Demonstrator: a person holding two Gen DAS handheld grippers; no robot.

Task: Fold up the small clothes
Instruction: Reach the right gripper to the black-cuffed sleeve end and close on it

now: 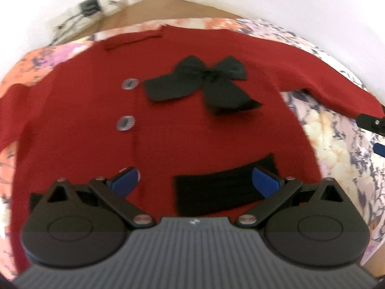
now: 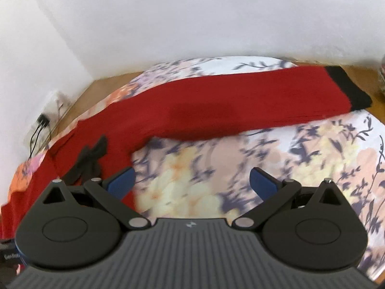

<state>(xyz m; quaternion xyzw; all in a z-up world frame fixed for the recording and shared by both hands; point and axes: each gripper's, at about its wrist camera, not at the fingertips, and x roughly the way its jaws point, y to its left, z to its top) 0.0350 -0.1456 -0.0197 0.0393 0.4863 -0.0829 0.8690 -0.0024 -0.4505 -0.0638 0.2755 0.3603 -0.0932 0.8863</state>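
Note:
A small red knit cardigan lies spread flat on a floral cloth. It has a black bow, round buttons and a black pocket. My left gripper is open and empty, hovering over the cardigan's lower front. In the right wrist view one red sleeve with a black cuff stretches to the right. My right gripper is open and empty over the floral cloth, below the sleeve. Its tip shows in the left wrist view.
A brown wooden surface lies under the floral cloth, against a white wall. A charger with black cables sits at the far left corner. An unclear object shows at the right edge.

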